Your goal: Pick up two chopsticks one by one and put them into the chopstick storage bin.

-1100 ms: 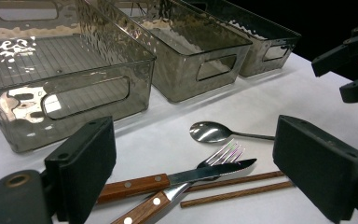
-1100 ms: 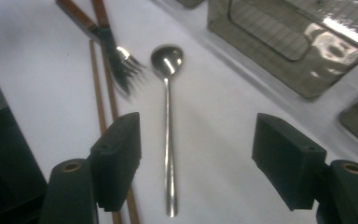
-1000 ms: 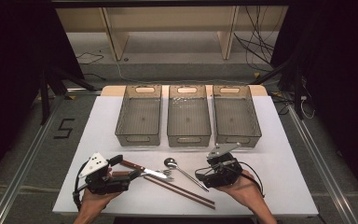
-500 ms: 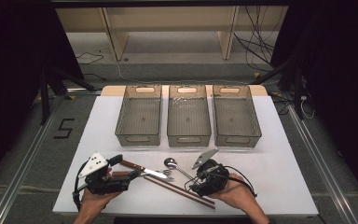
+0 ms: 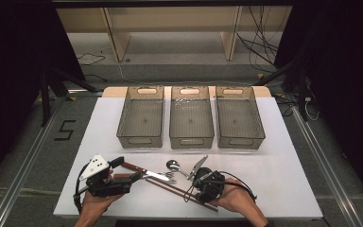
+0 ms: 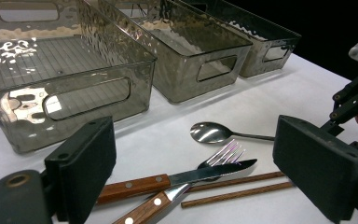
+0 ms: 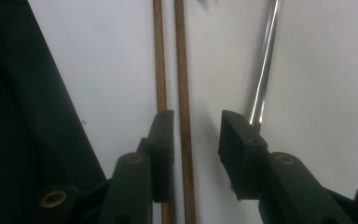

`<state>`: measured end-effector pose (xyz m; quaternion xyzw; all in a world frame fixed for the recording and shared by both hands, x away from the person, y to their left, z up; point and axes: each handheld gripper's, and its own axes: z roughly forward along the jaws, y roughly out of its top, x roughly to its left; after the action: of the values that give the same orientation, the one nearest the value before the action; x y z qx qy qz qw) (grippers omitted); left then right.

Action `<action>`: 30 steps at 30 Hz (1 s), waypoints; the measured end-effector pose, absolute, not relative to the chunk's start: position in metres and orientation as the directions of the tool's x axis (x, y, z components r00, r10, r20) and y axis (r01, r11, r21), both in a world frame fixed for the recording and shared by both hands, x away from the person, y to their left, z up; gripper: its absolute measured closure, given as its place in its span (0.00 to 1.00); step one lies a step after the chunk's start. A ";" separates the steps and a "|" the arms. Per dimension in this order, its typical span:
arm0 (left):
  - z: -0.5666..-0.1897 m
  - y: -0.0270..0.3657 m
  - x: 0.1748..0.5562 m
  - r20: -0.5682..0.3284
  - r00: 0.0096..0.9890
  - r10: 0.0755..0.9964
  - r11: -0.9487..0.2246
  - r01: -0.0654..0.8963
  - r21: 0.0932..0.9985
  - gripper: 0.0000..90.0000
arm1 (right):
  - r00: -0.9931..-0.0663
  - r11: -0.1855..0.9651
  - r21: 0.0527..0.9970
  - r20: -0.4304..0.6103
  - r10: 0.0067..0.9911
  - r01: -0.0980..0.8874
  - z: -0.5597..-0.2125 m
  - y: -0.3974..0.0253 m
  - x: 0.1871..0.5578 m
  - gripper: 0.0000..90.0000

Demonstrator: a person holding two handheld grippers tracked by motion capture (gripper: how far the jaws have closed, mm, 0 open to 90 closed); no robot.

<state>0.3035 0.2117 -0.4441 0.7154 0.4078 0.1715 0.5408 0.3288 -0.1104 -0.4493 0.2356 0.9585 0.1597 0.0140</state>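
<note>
Because the right gripper (image 7: 193,133) straddles just one chopstick (image 7: 184,93), jaws narrowly apart and nothing held, closing now could leave the second chopstick (image 7: 159,60) behind or roll it off; the spoon (image 7: 264,70) lies just beside. The pair rests on the table (image 5: 274,179) near the front edge. A second ago this gripper sat further right, upright. The left gripper (image 6: 200,172), wide open, has not moved.

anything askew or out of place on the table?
Nothing spilled or damaged. The cutlery lies in a loose crossed pile on the table: knife over fork, two chopsticks beneath, spoon beside. The three bins stand square in a row, nothing visible inside. The right tool straddles one chopstick, jaws apart.
</note>
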 end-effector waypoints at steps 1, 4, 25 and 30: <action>-0.444 0.212 0.304 -0.196 0.609 0.769 -0.082 0.398 0.914 0.14 | -0.892 0.844 0.305 0.047 0.449 0.441 -0.450 -0.110 0.329 0.76; -0.444 0.212 0.304 -0.196 0.608 0.770 -0.081 0.398 0.914 0.14 | -0.895 0.853 0.282 0.051 0.443 0.438 -0.452 -0.110 0.329 0.79; -0.444 0.212 0.303 -0.196 0.609 0.769 -0.082 0.398 0.913 0.14 | -0.919 0.899 0.209 -0.007 0.394 0.384 -0.458 -0.104 0.325 0.94; -0.444 0.212 0.304 -0.195 0.610 0.768 -0.085 0.400 0.913 0.14 | -0.932 0.915 0.204 -0.027 0.360 0.348 -0.458 -0.104 0.324 0.94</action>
<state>0.3036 0.2125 -0.4439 0.7165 0.4075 0.1706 0.5399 0.3239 -0.1038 -0.4575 0.1810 0.9780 0.0986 0.0320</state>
